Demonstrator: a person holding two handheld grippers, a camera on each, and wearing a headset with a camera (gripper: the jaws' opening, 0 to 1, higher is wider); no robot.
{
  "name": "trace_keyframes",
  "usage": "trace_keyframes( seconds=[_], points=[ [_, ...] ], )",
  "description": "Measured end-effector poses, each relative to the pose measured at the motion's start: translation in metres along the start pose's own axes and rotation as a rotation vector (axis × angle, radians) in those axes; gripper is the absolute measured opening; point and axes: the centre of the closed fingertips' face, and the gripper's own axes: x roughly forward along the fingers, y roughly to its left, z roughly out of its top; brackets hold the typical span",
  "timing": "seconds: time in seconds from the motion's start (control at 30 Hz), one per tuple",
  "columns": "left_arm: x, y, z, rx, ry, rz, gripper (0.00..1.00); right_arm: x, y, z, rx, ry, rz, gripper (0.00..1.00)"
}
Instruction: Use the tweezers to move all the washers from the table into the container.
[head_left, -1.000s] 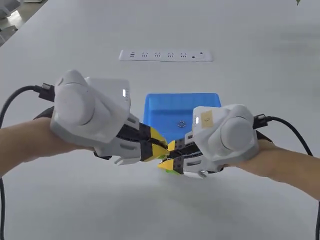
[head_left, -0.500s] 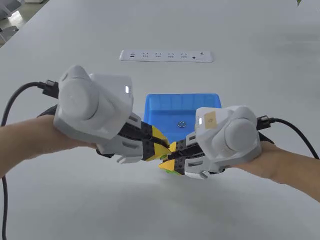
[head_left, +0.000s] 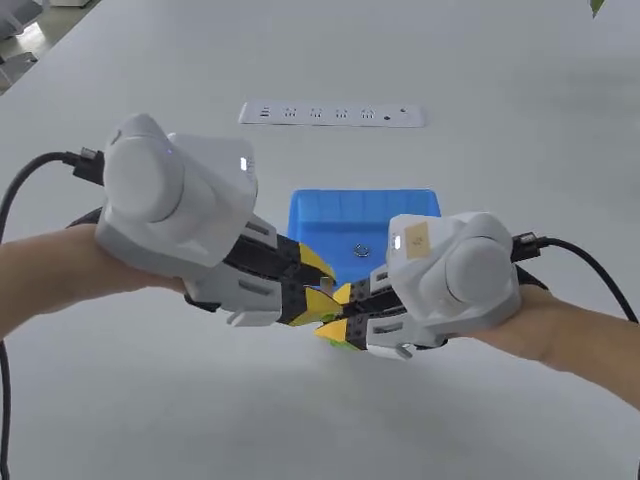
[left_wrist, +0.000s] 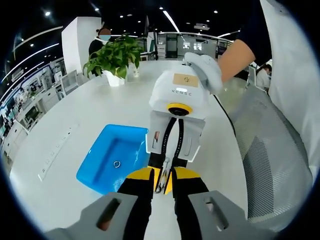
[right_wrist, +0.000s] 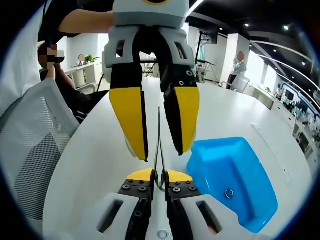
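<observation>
The two grippers meet tip to tip over the white table, just in front of the blue container (head_left: 365, 212). My right gripper (right_wrist: 159, 176) is shut on thin metal tweezers (right_wrist: 159, 135), which point toward the left gripper. My left gripper (right_wrist: 160, 150) is open, its yellow fingers (right_wrist: 128, 120) straddling the tweezers' blade without touching it. In the left gripper view the tweezers (left_wrist: 163, 181) lie between the left gripper's (left_wrist: 163, 176) own yellow tips. One small washer (head_left: 362, 250) lies inside the container (left_wrist: 112, 155); it also shows as a washer (right_wrist: 229, 193) in the right gripper view.
A white power strip (head_left: 332, 112) lies on the table beyond the container. A potted plant (left_wrist: 115, 57) stands at the table's far end. A grey mesh chair (right_wrist: 35, 150) is beside the table. People stand in the background.
The left gripper has shifted a little up and to the left in the head view. The right gripper has stayed in place, still holding the tweezers.
</observation>
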Motion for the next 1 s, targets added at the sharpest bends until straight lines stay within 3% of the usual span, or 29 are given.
trace_keyframes(
  seconds=[0.17,0.33,0.53,0.73,0.77,0.8,0.87,1.0],
  points=[
    [-0.007,0.0,0.003,0.026,-0.009,0.027,0.25,-0.005,0.001,0.005,0.004,-0.001,-0.003,0.09],
    [-0.015,-0.006,0.003,-0.004,-0.008,0.035,0.32,-0.012,0.001,0.012,0.022,-0.017,-0.01,0.09],
    [-0.026,-0.011,-0.001,-0.016,-0.024,0.087,0.46,-0.021,0.006,0.017,0.023,-0.023,-0.016,0.09],
    [-0.034,-0.019,-0.008,-0.049,-0.039,0.119,0.54,-0.03,0.009,0.023,0.02,-0.022,-0.02,0.09],
    [-0.035,-0.018,-0.008,-0.049,-0.042,0.134,0.56,-0.032,0.009,0.026,0.023,-0.025,-0.022,0.09],
    [-0.038,-0.013,-0.007,-0.03,-0.047,0.184,0.59,-0.034,0.008,0.027,0.023,-0.024,-0.025,0.09],
    [-0.039,-0.016,-0.004,-0.031,-0.065,0.195,0.68,-0.037,0.006,0.031,0.021,-0.026,-0.037,0.09],
    [-0.044,-0.016,-0.002,-0.059,-0.091,0.218,0.77,-0.043,0.003,0.04,0.021,-0.033,-0.053,0.09]
  ],
)
